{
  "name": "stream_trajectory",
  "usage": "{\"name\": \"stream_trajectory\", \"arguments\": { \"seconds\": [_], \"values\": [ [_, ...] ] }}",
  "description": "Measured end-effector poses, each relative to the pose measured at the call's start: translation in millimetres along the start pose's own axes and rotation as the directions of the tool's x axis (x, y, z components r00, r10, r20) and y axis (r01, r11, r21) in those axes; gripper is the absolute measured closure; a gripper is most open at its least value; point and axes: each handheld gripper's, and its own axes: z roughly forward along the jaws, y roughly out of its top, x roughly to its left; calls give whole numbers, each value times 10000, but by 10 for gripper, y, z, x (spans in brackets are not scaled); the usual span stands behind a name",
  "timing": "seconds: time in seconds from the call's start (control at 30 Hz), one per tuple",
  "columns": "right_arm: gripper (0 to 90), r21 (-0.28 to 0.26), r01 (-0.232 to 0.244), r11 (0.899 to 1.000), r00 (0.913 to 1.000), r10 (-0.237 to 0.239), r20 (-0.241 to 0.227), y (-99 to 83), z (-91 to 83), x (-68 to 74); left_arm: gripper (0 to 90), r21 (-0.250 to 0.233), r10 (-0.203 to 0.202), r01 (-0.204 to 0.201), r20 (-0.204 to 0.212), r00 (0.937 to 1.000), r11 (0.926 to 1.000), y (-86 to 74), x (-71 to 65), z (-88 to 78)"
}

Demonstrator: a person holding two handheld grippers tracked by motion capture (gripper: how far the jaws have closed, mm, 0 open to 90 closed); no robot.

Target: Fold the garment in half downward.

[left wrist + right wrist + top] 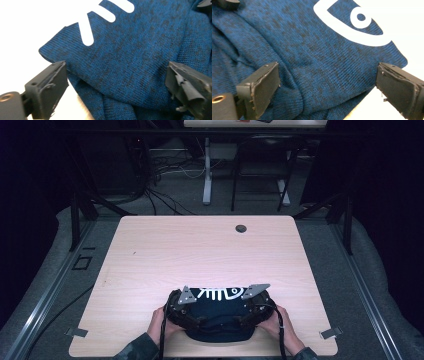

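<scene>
In the high view a dark blue knitted garment with a white fish-skeleton print lies bunched at the near edge of the light wooden table, between the person's two hands. The left gripper sits at the garment's left side and the right gripper at its right side, each topped by a grey three-cornered plate, with cables trailing back toward the person. In the left gripper view the left gripper has its black jaws spread wide apart, the blue knit lying beneath and between them without being pinched; white stripes of the print cross the cloth above. In the right gripper view the right gripper also stands wide apart over the folded cloth, its pads clear of the fabric, and the white eye of the fish shows near the garment's edge by the bright tabletop.
</scene>
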Motion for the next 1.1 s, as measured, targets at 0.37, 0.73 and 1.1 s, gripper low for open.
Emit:
{"name": "stream_trajectory", "arguments": {
  "seconds": [0.37, 0.73, 1.1],
  "values": [
    [51, -759, -94, 9971, 9995, 116, 288, 42, -294, -4, 21, -426, -97, 82, -355, 9993, 9991, 69, 73, -207],
    [54, -1391, -437, 9893, 9929, 584, 1037, -71, -668, -110, 5, -732, -372, 298, -1011, 9942, 9969, 46, 223, -464],
    [62, -1688, -1006, 9805, 9761, 1301, 1742, -279, -929, -280, 2, -949, -1109, 962, -1635, 9803, 9908, -110, 461, -704]
  ]
}}
